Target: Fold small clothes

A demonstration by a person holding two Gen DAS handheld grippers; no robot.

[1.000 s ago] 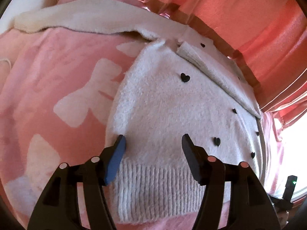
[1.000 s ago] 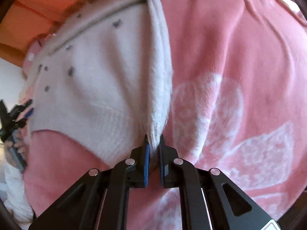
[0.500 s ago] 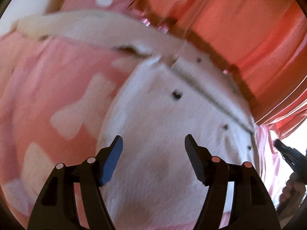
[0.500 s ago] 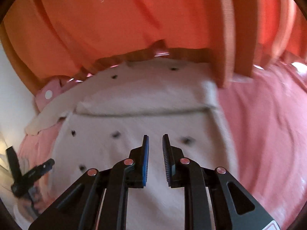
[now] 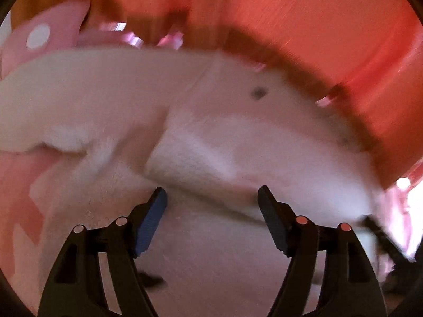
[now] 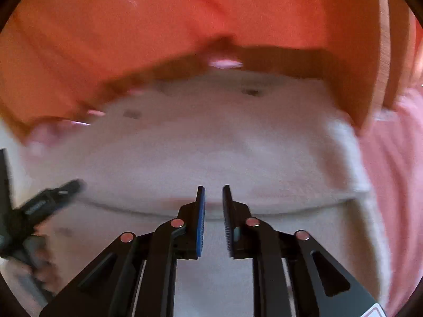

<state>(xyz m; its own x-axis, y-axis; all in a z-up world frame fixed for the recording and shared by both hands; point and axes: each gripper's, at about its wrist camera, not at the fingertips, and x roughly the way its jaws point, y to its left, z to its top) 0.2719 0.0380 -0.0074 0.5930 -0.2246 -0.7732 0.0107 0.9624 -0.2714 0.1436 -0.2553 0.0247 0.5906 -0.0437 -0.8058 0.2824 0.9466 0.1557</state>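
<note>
A small fluffy white sweater with small dark heart marks lies on a pink blanket; one sleeve is folded across its body and another stretches left. It also fills the right wrist view. My left gripper is open wide and empty, just above the sweater near the folded sleeve's edge. My right gripper has a narrow gap between its jaws and holds nothing, over the same fold edge. The left gripper shows at the left of the right wrist view.
An orange-red curtain hangs right behind the sweater's far edge and shows in the right wrist view too. A pink polka-dot item lies at the far left. The pink blanket extends to the right.
The right gripper let go of the sweater's edge and swung over its body, jaws slightly apart. Both grippers moved forward toward the collar end; the view is motion-blurred.
</note>
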